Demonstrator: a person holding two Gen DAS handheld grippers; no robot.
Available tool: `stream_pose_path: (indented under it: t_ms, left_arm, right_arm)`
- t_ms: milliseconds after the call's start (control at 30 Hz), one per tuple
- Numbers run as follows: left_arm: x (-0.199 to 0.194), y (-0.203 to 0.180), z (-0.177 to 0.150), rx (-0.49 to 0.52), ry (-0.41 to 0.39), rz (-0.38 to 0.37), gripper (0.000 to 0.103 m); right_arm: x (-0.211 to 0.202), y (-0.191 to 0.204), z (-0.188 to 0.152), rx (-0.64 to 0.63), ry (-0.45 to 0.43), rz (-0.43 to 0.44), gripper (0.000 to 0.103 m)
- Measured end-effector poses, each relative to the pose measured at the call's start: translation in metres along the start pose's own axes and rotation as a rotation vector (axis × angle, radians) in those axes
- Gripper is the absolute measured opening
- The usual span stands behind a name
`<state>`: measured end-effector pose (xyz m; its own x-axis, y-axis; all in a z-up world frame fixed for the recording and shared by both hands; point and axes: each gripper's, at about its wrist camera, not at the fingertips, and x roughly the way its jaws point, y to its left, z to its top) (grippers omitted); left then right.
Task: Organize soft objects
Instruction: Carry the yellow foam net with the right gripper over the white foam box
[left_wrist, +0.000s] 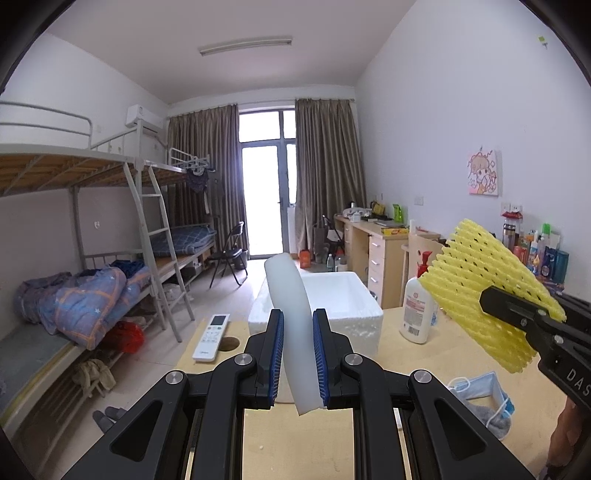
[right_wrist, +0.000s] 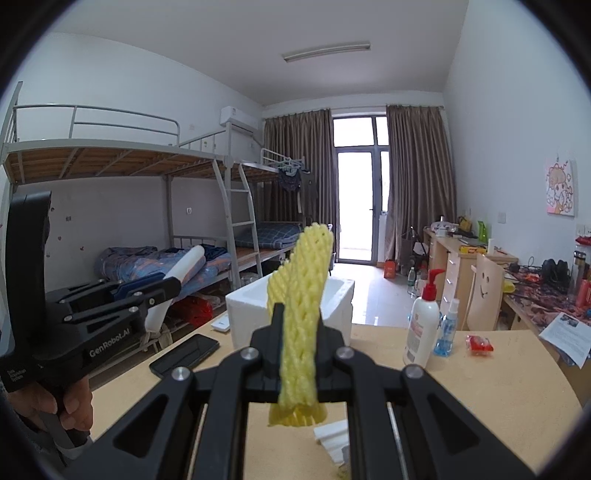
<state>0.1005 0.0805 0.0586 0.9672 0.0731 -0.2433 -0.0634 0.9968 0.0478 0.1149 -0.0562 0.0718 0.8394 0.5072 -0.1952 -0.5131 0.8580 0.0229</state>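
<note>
My left gripper (left_wrist: 298, 325) is shut on a white foam sheet (left_wrist: 291, 295), held upright above the wooden table (left_wrist: 295, 443); it also shows in the right wrist view (right_wrist: 177, 280). My right gripper (right_wrist: 297, 325) is shut on a yellow foam net sleeve (right_wrist: 303, 295), also raised above the table; the sleeve shows at the right of the left wrist view (left_wrist: 491, 295). A white styrofoam box (left_wrist: 343, 299) stands open on the table just beyond both grippers, and shows in the right wrist view (right_wrist: 243, 306).
A lotion pump bottle (left_wrist: 419, 306) stands right of the box, with a small blue spray bottle (right_wrist: 445, 332) and a red packet (right_wrist: 479, 344). A remote (left_wrist: 211, 336) and a phone (right_wrist: 184, 355) lie at left. A blue face mask (left_wrist: 484, 387) lies at right.
</note>
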Motion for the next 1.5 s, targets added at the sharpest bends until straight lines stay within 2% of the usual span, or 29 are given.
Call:
stream_pose_path:
  t_ms: [533,1000,1500]
  left_arm:
    - [0.049,0.003,0.023,-0.008,0.072,-0.059,0.017]
    - [0.105,0.0,0.042,0.001,0.089,-0.063,0.017]
    - [0.153,0.0,0.048,-0.003,0.132,-0.085,0.017]
  right_arm:
    - [0.042,0.002,0.023,-0.031,0.045,0.013,0.014]
    - [0.09,-0.019,0.029,-0.001,0.099,0.022,0.014]
    - [0.116,-0.025,0.033,0.01,0.138,0.002,0.014]
